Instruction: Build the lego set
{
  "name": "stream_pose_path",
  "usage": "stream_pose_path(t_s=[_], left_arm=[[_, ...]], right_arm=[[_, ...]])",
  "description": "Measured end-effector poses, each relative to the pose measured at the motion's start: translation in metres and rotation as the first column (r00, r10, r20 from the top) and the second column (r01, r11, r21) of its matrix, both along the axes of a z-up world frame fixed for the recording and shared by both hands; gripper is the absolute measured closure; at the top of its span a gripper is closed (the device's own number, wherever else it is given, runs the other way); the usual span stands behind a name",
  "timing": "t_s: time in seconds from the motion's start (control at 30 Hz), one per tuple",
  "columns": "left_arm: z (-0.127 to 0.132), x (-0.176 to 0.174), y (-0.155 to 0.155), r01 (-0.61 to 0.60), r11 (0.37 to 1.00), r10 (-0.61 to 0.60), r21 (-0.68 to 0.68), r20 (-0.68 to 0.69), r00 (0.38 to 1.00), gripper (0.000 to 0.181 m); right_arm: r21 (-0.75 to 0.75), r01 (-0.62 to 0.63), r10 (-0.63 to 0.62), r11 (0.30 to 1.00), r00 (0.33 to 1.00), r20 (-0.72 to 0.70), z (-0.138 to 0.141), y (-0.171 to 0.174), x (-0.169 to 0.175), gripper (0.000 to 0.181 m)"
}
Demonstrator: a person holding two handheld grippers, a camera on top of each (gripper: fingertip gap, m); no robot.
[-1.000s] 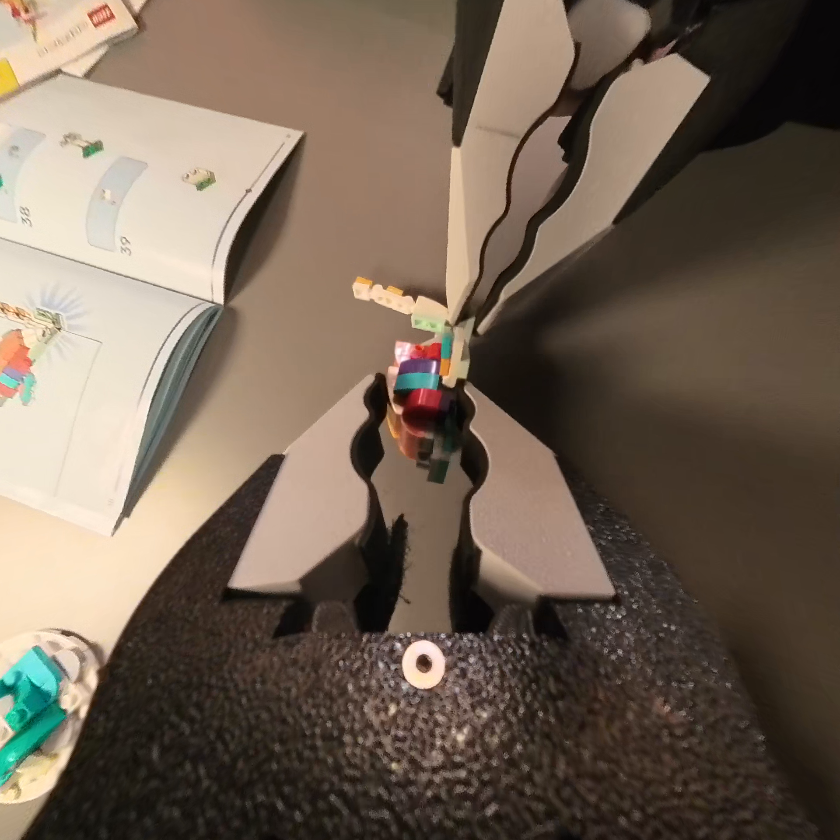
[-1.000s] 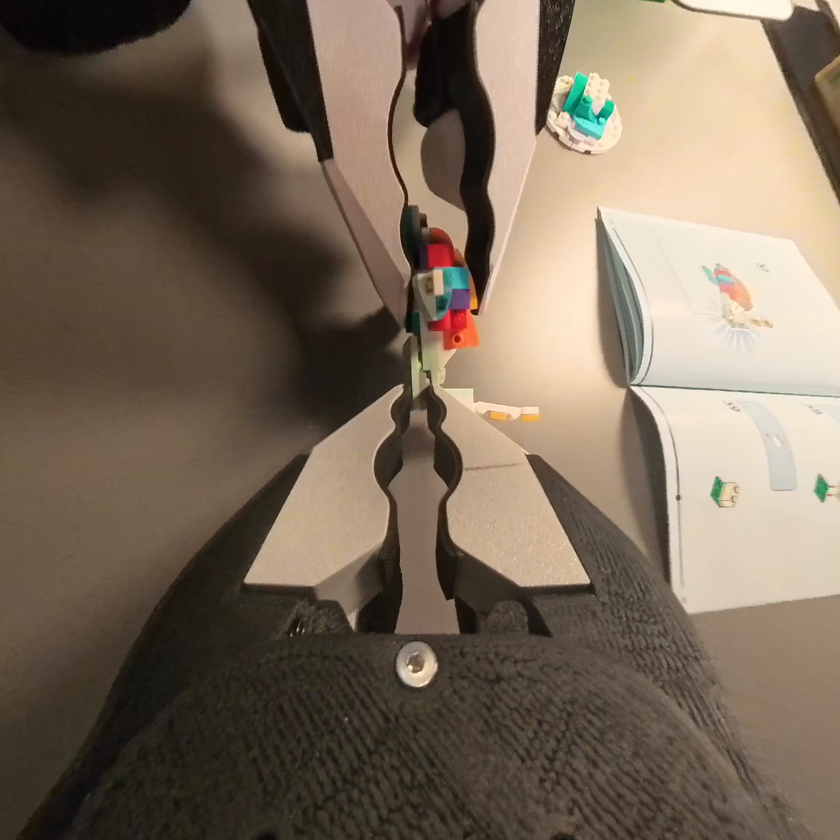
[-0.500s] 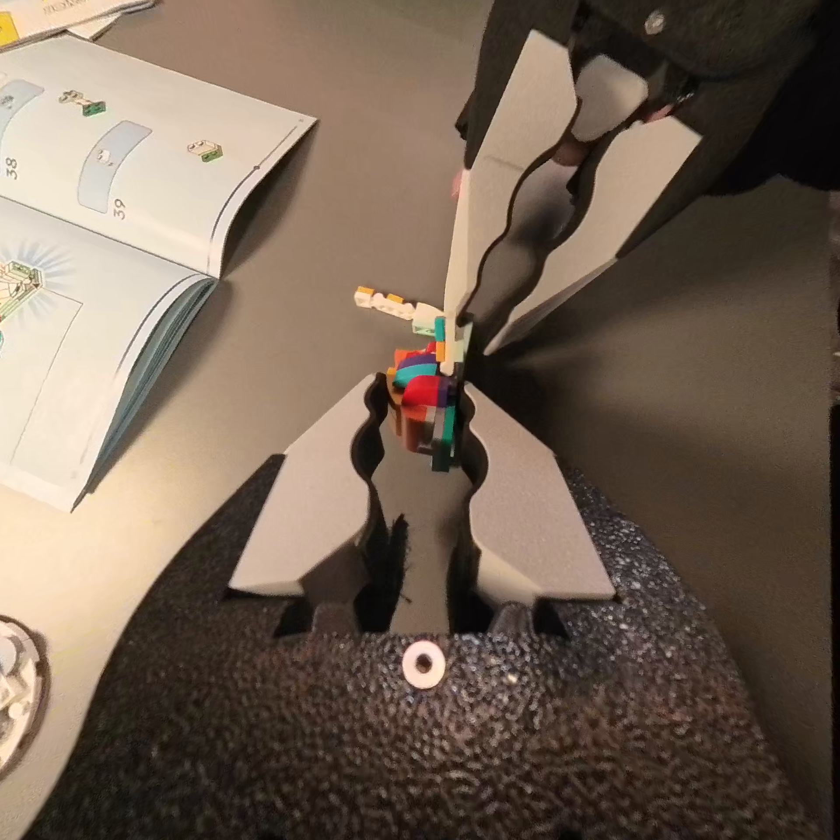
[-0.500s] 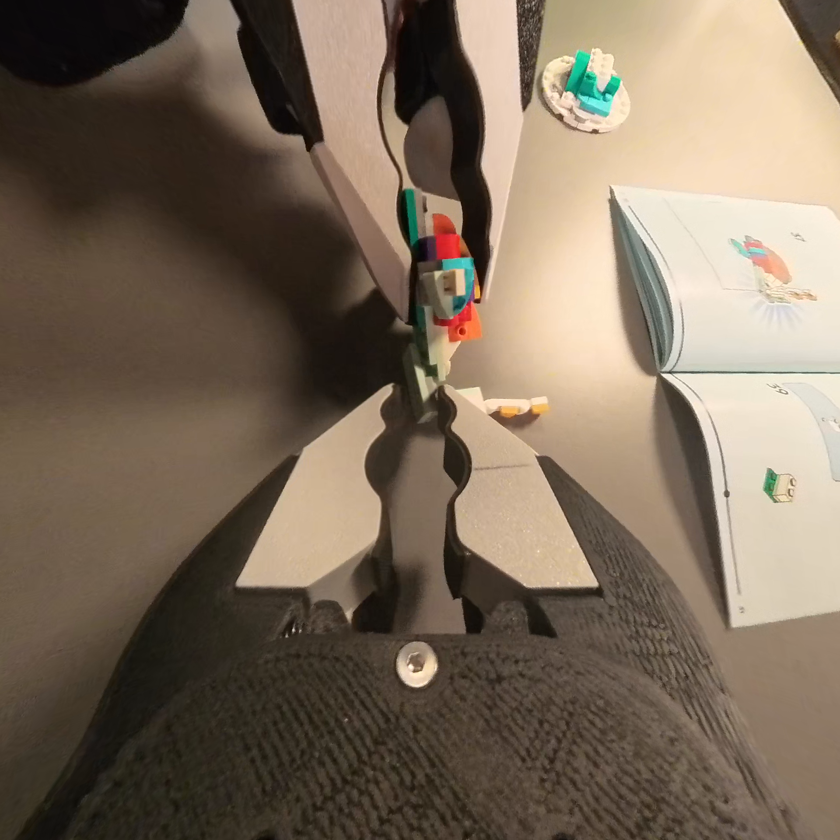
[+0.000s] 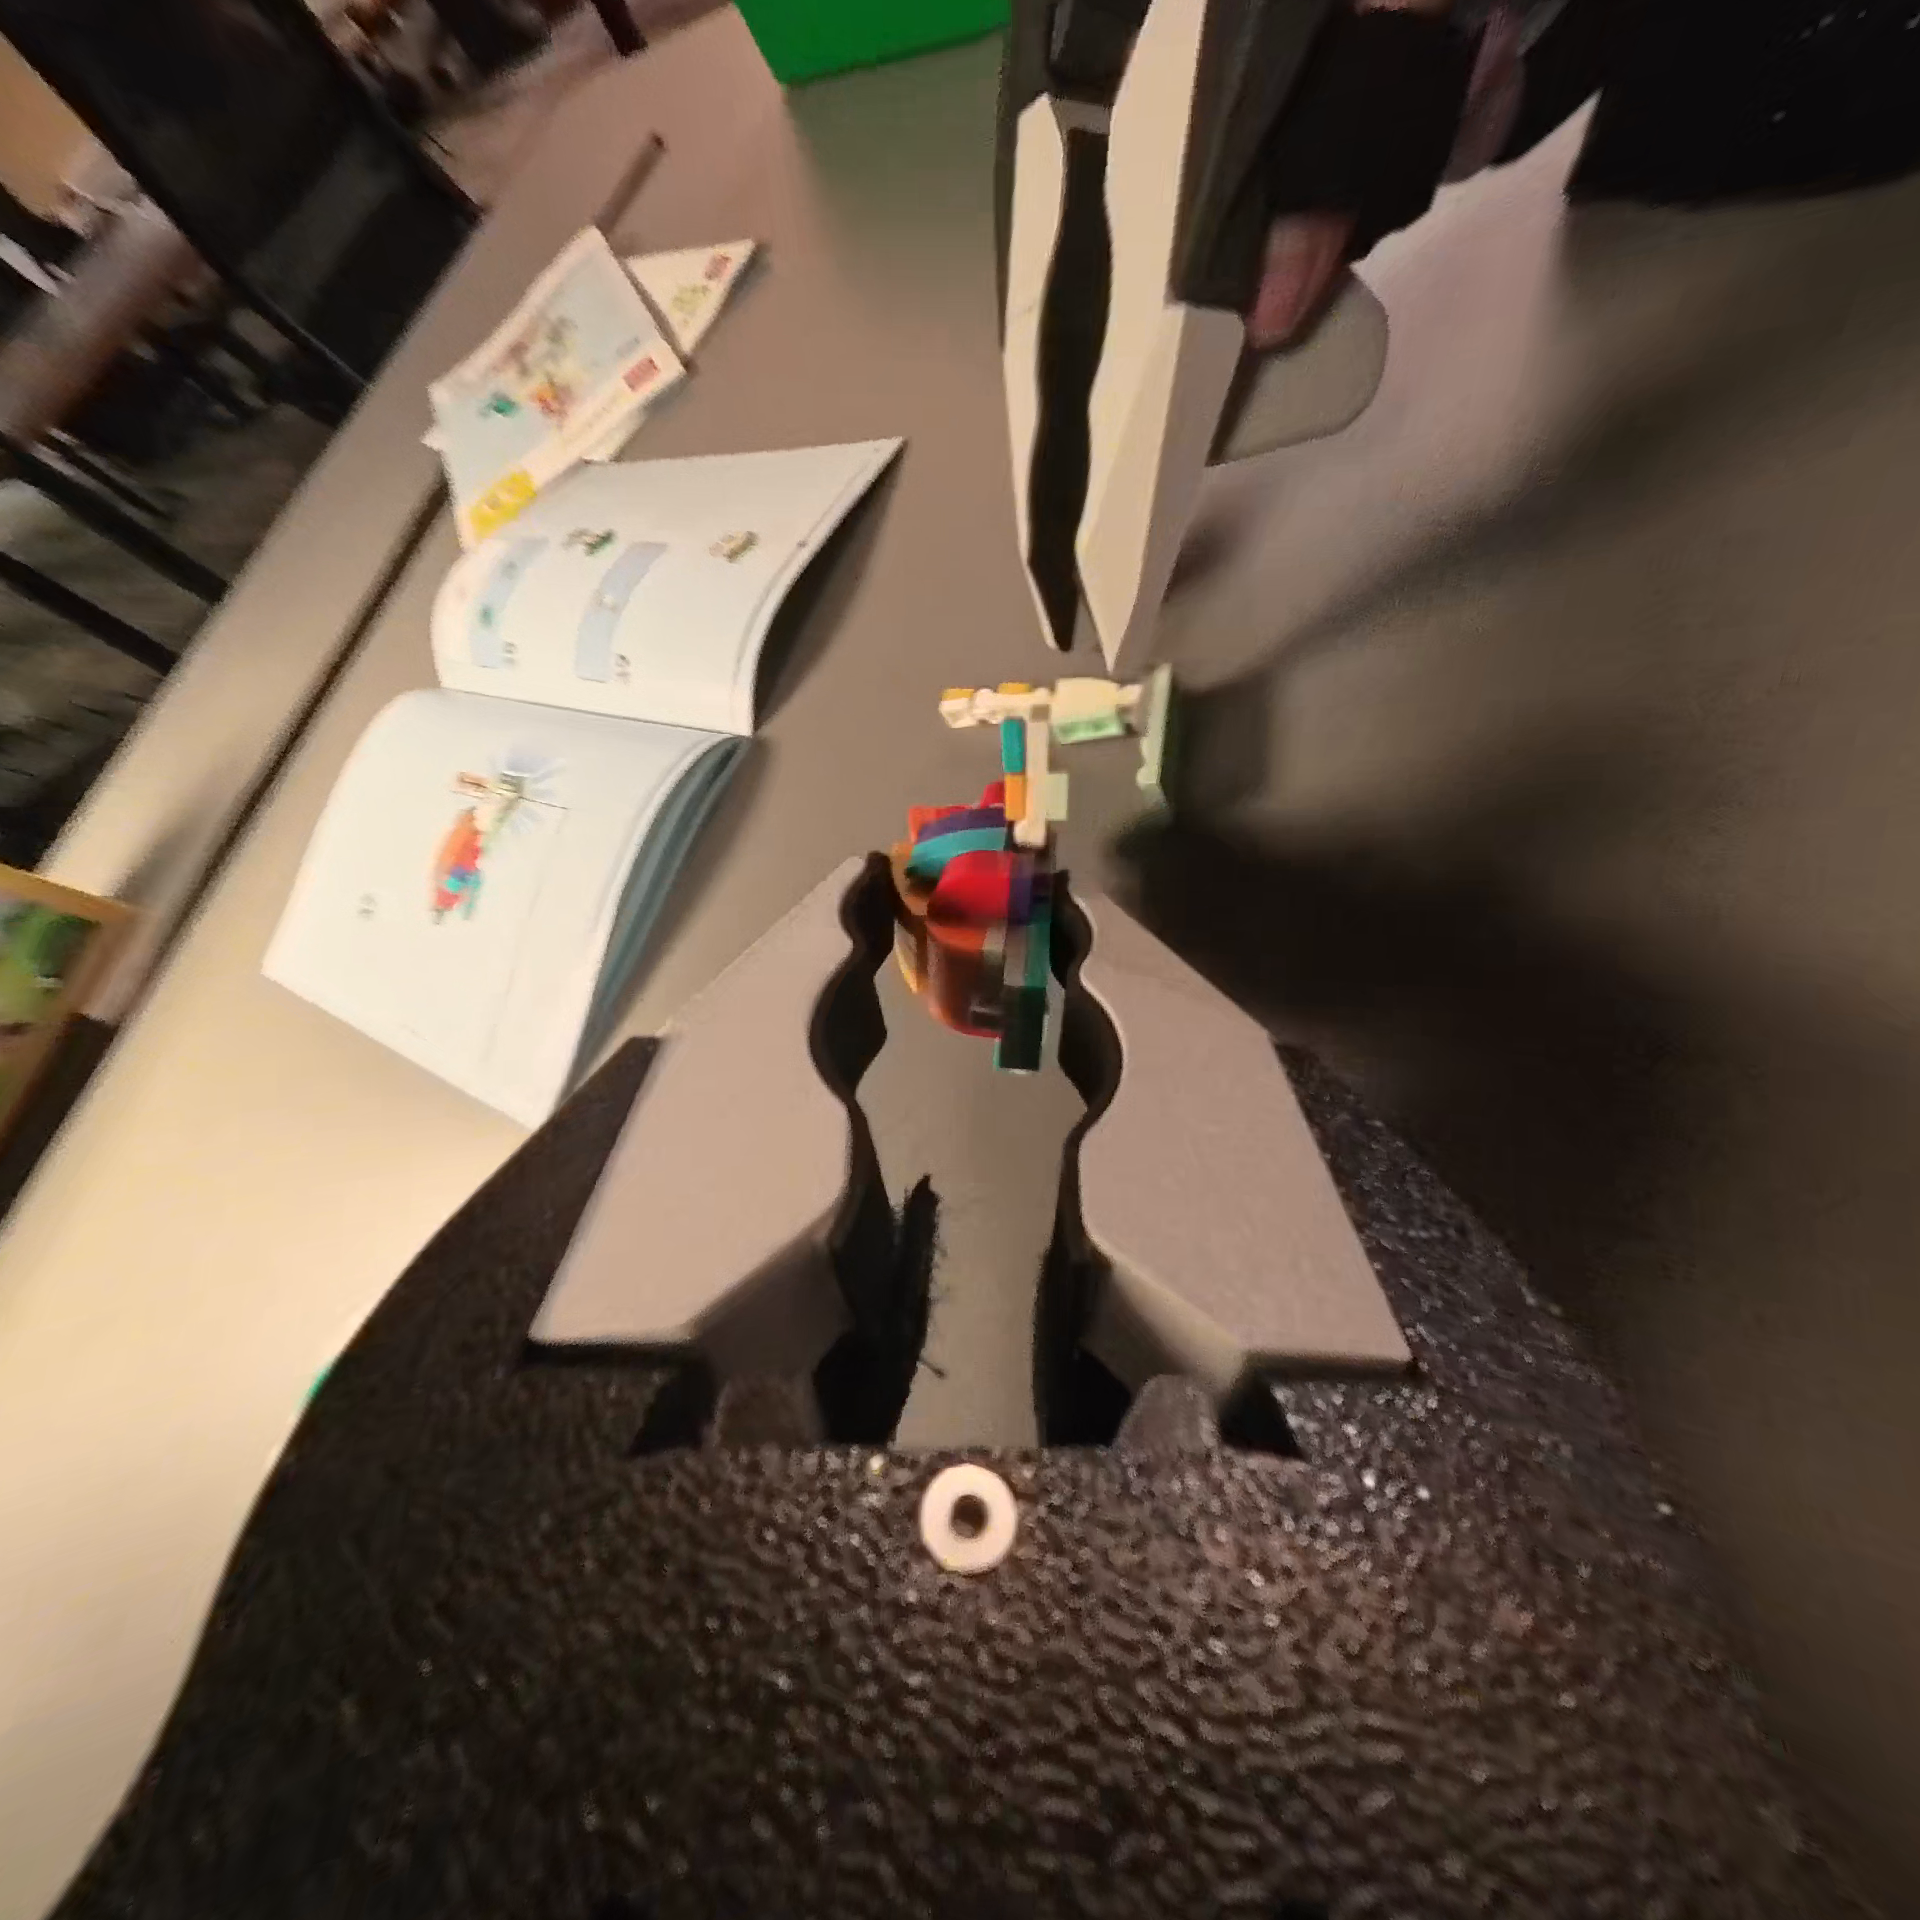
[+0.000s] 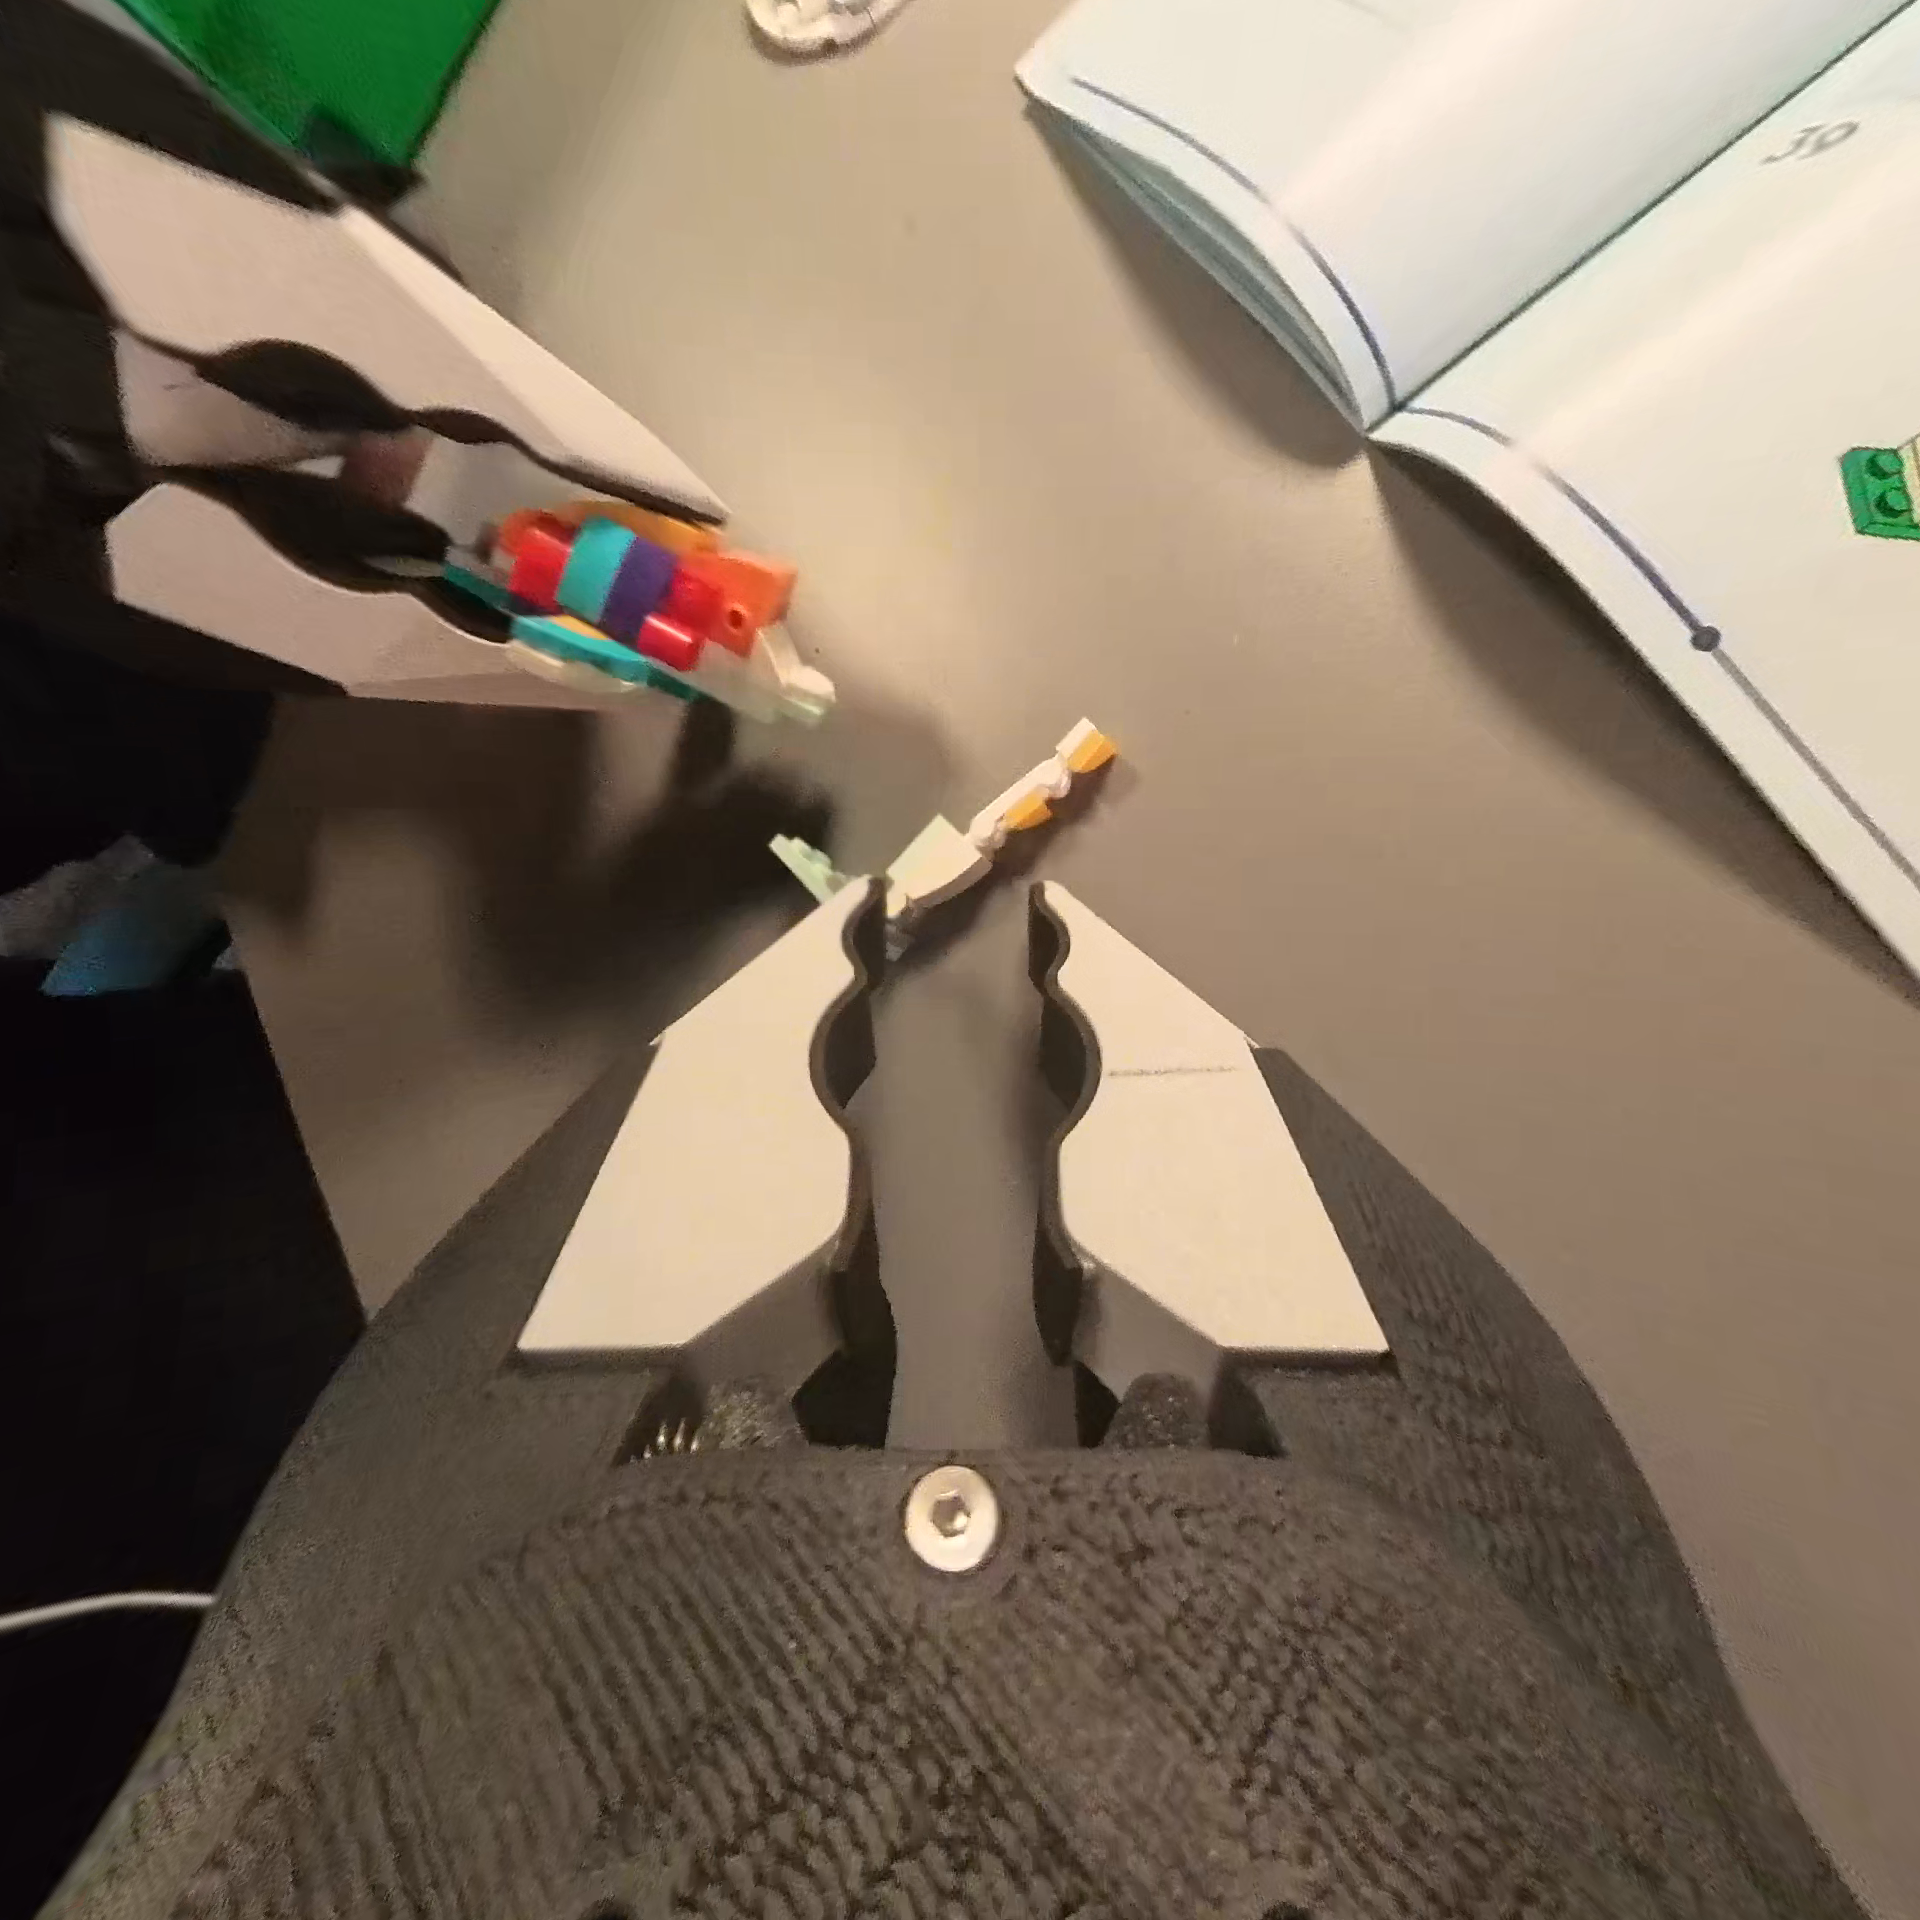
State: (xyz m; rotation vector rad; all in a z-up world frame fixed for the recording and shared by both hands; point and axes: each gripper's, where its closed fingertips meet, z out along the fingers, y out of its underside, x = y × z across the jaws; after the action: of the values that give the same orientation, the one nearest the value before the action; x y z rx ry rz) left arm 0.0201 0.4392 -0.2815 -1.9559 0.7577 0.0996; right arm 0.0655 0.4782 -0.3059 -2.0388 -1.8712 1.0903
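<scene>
We see the left gripper with its jaws clamped on the model, a small stack of red, teal, purple and orange bricks that sits between the jaw tips and juts out past them; in the right wrist view the same gripper enters from the left, the model pinched flat between its two jaws and sticking out toward the middle. The right gripper has its jaws apart with a clear gap between the tips. Just ahead of those tips, a pale strip of white, mint and orange pieces lies on the tabletop, its near end right at the left tip; we cannot tell whether it touches. In the left wrist view the right gripper hangs above and beyond the model, its tips just over the strip. An open booklet lies left of the left jaws, and right of the right jaws.
</scene>
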Motion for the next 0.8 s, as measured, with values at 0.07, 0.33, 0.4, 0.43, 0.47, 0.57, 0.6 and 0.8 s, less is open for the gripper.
stream_pose_path(t_s=[0.07, 0.33, 0.4, 0.43, 0.47, 0.57, 0.6, 0.8], left_arm=[[0.01, -0.006, 0.001, -0.014, 0.997, 0.018, 0.077, -0.052, 0.998, 0.154], [0.03, -0.005, -0.006, 0.03, 0.948, 0.062, 0.316, -0.278, 0.959, 0.154], [0.034, -0.004, -0.009, 0.036, 0.935, 0.074, 0.352, -0.294, 0.953, 0.154], [0.034, -0.003, -0.01, 0.034, 0.934, 0.073, 0.355, -0.285, 0.956, 0.154], [0.033, -0.003, -0.011, 0.029, 0.937, 0.069, 0.349, -0.265, 0.962, 0.154], [0.028, -0.003, -0.012, 0.014, 0.949, 0.044, 0.316, -0.176, 0.983, 0.154], [0.028, -0.003, -0.012, 0.008, 0.951, 0.036, 0.31, -0.135, 0.99, 0.154], [0.04, -0.006, -0.012, -0.038, 0.934, 0.041, 0.356, -0.001, 0.999, 0.154]], right_arm=[[-0.014, 0.018, -0.017, 1.0, 0.996, 0.089, -0.002, -0.003, -0.003, 0.153], [0.154, 0.022, -0.063, 0.988, 0.96, 0.272, -0.01, -0.007, -0.008, 0.165], [0.192, 0.026, -0.073, 0.981, 0.967, 0.242, -0.01, -0.01, -0.009, 0.166], [0.215, 0.047, -0.093, 0.975, 0.974, 0.207, -0.008, -0.009, -0.01, 0.166], [0.24, 0.088, -0.125, 0.967, 0.982, 0.144, -0.003, -0.007, -0.013, 0.167], [0.233, 0.257, -0.235, 0.938, 0.965, -0.117, 0.026, -0.003, -0.025, 0.167], [0.234, 0.304, -0.267, 0.923, 0.947, -0.179, 0.033, -0.002, -0.026, 0.167], [0.265, 0.426, -0.316, 0.865, 0.873, -0.37, 0.056, -0.013, -0.032, 0.168]])
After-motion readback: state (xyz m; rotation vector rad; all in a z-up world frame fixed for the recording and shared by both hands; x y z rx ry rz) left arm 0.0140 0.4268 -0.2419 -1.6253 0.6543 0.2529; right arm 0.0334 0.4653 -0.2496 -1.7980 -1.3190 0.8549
